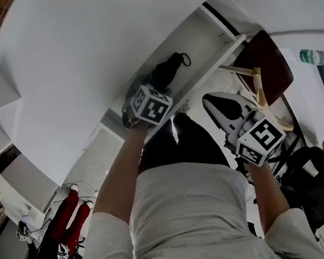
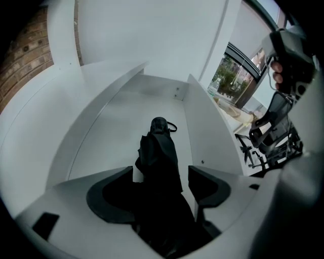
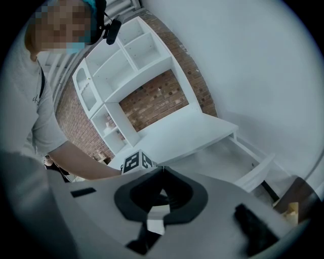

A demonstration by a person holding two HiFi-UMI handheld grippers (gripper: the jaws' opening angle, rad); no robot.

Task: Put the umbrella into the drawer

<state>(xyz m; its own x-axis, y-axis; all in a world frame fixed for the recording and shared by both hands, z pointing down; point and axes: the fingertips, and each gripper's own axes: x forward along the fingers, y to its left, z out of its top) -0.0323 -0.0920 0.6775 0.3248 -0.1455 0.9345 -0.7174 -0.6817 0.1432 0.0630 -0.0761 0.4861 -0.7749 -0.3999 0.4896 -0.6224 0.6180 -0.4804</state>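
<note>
umbrella (image 1: 169, 71), black and folded, lying lengthwise on the floor of the open white drawer (image 1: 197, 37), looped strap end toward the far wall. left gripper (image 2: 159, 184) hanging just above it, pointing steeply down, jaws spread wide on either side of the dark fabric, not pressing it. further right, right gripper (image 3: 161, 174) outside the drawer, jaws closed together on nothing, near a brown chair (image 1: 269, 60).
</note>
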